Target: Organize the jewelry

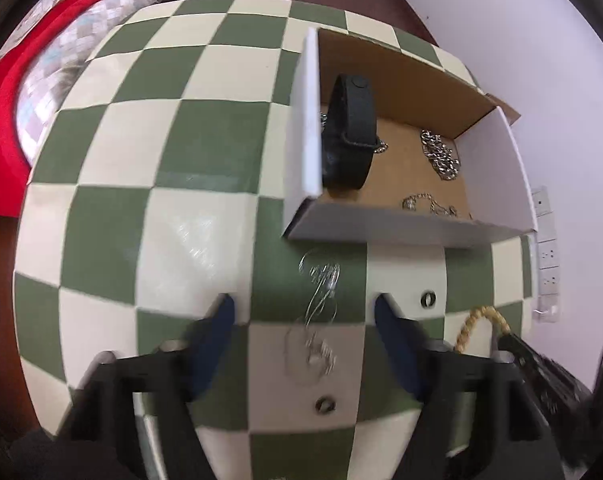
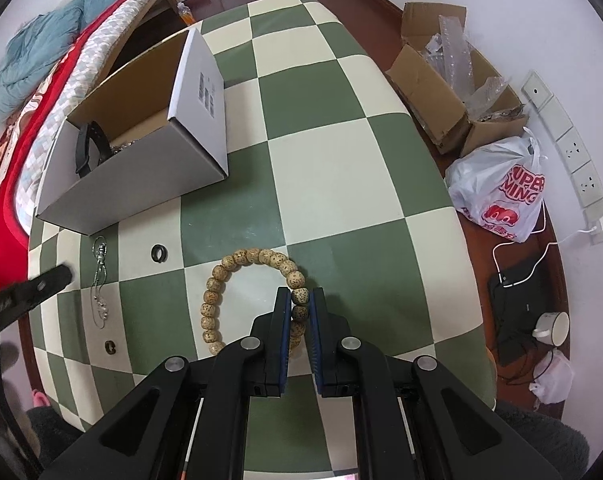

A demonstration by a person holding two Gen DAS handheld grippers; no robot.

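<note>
right tongs (image 2: 300,300): clamped on bead bracelet (image 2: 237,264) | white box (image 2: 141,184): far-left

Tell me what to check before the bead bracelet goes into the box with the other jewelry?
1. Grip: right gripper is shut on the bead bracelet, pads on one bead. Ok.
2. Bracelet off the table: most of its loop seems to lie on the checkered table. Not ok yet.
3. Box open on top: ok.
4. Room inside: a black strap and silver chains are in there, with bare cardboard between them. Ok.
5. Left gripper is open, over the thin silver necklace, holding nothing. Ok.
6. Path from bracelet to box: bare table, with the two small rings off to the side. Ok.
</note>
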